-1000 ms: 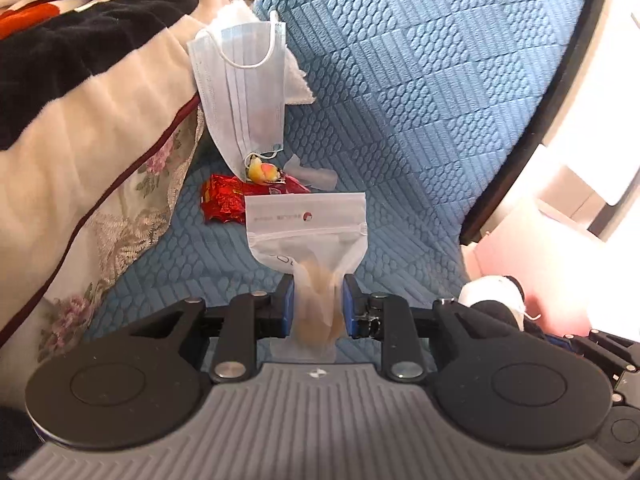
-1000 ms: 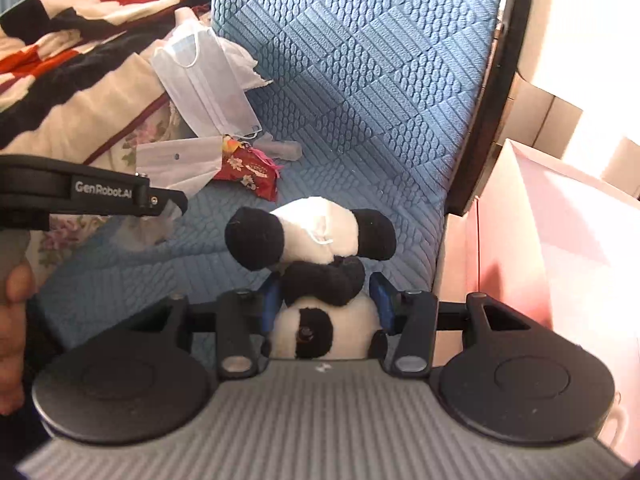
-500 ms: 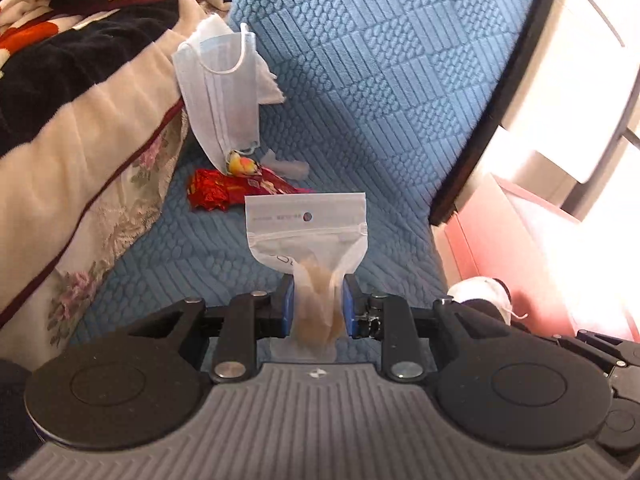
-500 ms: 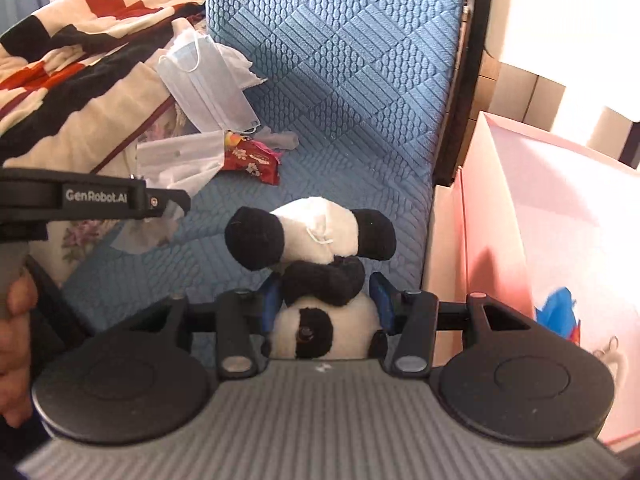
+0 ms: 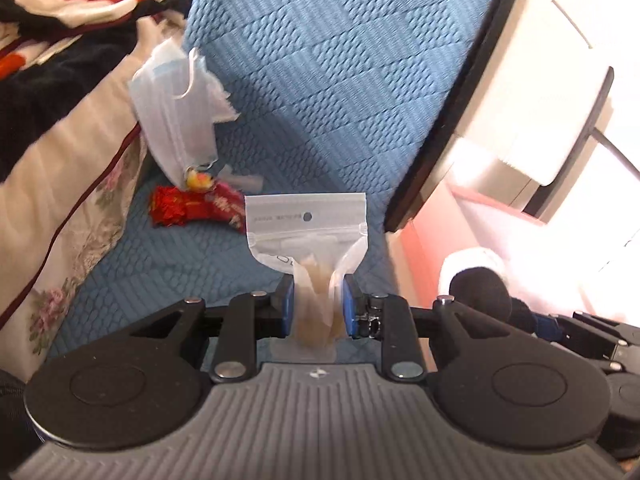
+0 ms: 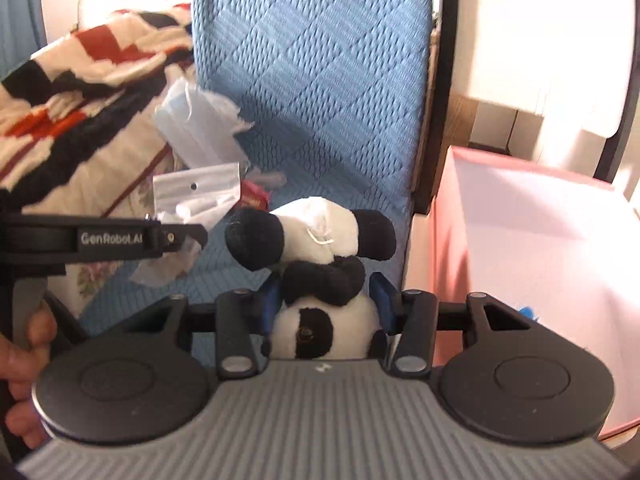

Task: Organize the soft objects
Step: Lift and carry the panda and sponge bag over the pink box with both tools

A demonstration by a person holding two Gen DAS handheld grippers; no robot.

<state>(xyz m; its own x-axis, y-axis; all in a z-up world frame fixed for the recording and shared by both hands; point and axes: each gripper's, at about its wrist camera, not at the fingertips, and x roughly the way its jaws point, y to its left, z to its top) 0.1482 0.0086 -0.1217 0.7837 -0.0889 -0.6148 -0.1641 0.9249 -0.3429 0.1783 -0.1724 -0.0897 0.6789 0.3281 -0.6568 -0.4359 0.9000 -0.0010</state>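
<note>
A blue quilted bed (image 5: 340, 80) is lying beside a pink box (image 6: 540, 240). The left gripper (image 5: 316, 306) is pinching a light, crinkly zip pouch (image 5: 306, 236) at its base; the right gripper (image 6: 326, 300) is squeezing a soft, yielding plush panda (image 6: 316, 236) by its middle, near the box.

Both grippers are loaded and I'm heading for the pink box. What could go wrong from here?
The left gripper pinches the clear zip pouch only at its narrow lower end, so the slick film might slide out mid-carry. The right gripper clamps the panda plush low down, with its bulk sticking out ahead; it could snag the pink box wall. The two grippers are close together and may collide at the box.
</note>
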